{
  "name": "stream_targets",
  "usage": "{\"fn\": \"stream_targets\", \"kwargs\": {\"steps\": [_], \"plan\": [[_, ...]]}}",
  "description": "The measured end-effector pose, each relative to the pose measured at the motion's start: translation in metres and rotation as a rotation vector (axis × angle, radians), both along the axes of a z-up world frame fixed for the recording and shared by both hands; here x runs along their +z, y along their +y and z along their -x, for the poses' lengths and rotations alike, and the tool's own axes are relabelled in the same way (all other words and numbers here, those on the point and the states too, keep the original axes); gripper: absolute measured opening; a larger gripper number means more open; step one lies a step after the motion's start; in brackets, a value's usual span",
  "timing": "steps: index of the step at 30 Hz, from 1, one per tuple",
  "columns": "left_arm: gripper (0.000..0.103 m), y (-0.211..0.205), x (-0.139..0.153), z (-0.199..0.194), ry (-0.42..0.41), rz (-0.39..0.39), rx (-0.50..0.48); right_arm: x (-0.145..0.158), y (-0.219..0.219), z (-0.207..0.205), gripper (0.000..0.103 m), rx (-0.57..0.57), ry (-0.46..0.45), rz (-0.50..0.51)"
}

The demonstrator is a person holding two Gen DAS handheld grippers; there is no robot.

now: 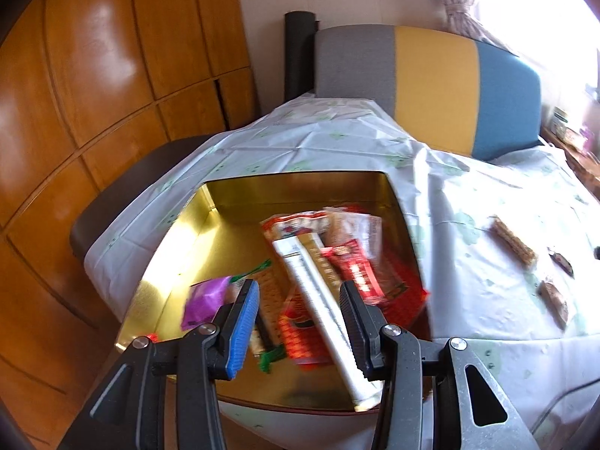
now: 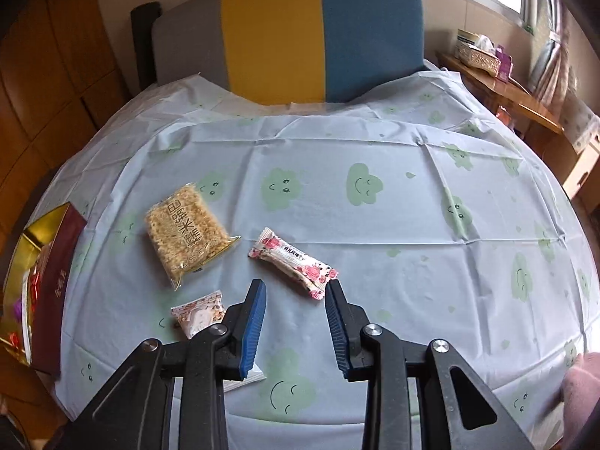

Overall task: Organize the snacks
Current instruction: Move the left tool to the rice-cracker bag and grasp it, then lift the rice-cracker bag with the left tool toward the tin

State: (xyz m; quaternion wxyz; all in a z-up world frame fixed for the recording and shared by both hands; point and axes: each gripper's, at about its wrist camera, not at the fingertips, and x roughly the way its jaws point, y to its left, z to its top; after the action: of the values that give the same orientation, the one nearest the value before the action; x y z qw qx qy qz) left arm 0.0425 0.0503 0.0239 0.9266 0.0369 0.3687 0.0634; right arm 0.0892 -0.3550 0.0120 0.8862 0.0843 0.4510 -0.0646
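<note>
In the left wrist view a gold tin box (image 1: pixel 300 187) sits on the tablecloth and holds several snack packets. Among them are a long white-and-gold bar (image 1: pixel 318 288), red wrappers (image 1: pixel 356 270) and a purple packet (image 1: pixel 206 296). My left gripper (image 1: pixel 299 287) hovers over the box, open, gripping nothing. In the right wrist view my right gripper (image 2: pixel 296 285) is open just above the cloth. A flower-print snack (image 2: pixel 290 260) lies right ahead of its tips. A rice-cracker packet (image 2: pixel 187 232) lies further left, and a small pale packet (image 2: pixel 198 315) is partly hidden by the left finger.
The tin (image 2: pixel 48 273) shows at the right wrist view's left edge. A chair back (image 2: pixel 318 37) in grey, yellow and blue stands behind the table. Wooden cabinets (image 1: pixel 93 93) are on the left, a side table with a basket (image 2: pixel 476 56) at the right. A pink sleeve (image 2: pixel 581 386) is at the near right.
</note>
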Motion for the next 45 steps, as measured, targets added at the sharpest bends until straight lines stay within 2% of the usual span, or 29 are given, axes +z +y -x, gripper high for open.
{"fn": "stream_targets", "kwargs": {"steps": [6, 12, 18, 19, 20, 22, 25, 29, 35, 40, 45], "plan": [[0.046, -0.042, 0.006, -0.007, 0.011, 0.008, -0.128, -0.008, -0.019, -0.002, 0.033, -0.092, 0.051, -0.056], [0.046, -0.094, 0.003, -0.033, 0.111, 0.088, -0.26, -0.01, -0.031, 0.002, 0.033, -0.15, 0.062, -0.102], [0.046, -0.145, -0.007, -0.068, 0.199, 0.169, -0.312, -0.011, -0.033, 0.002, 0.033, -0.155, 0.071, -0.124], [0.047, -0.155, -0.011, -0.074, 0.215, 0.174, -0.324, -0.011, -0.032, 0.002, 0.033, -0.152, 0.07, -0.127], [0.053, -0.164, -0.015, -0.079, 0.232, 0.178, -0.331, -0.01, -0.032, 0.002, 0.033, -0.149, 0.067, -0.127], [0.061, -0.18, -0.024, -0.092, 0.277, 0.199, -0.339, -0.009, -0.031, 0.002, 0.033, -0.143, 0.064, -0.127], [0.078, -0.2, -0.037, -0.112, 0.347, 0.284, -0.337, -0.008, -0.03, 0.002, 0.035, -0.139, 0.059, -0.141], [0.08, -0.223, -0.047, -0.143, 0.417, 0.358, -0.291, -0.007, -0.032, 0.002, 0.035, -0.142, 0.052, -0.166], [0.089, -0.25, -0.064, -0.186, 0.489, 0.398, -0.202, -0.005, -0.034, 0.002, 0.036, -0.137, 0.042, -0.209], [0.092, -0.266, -0.075, -0.208, 0.52, 0.346, -0.147, -0.005, -0.035, 0.003, 0.036, -0.134, 0.038, -0.239], [0.094, -0.282, -0.081, -0.218, 0.512, 0.239, -0.168, -0.008, -0.036, 0.002, 0.037, -0.132, 0.044, -0.269]]}}
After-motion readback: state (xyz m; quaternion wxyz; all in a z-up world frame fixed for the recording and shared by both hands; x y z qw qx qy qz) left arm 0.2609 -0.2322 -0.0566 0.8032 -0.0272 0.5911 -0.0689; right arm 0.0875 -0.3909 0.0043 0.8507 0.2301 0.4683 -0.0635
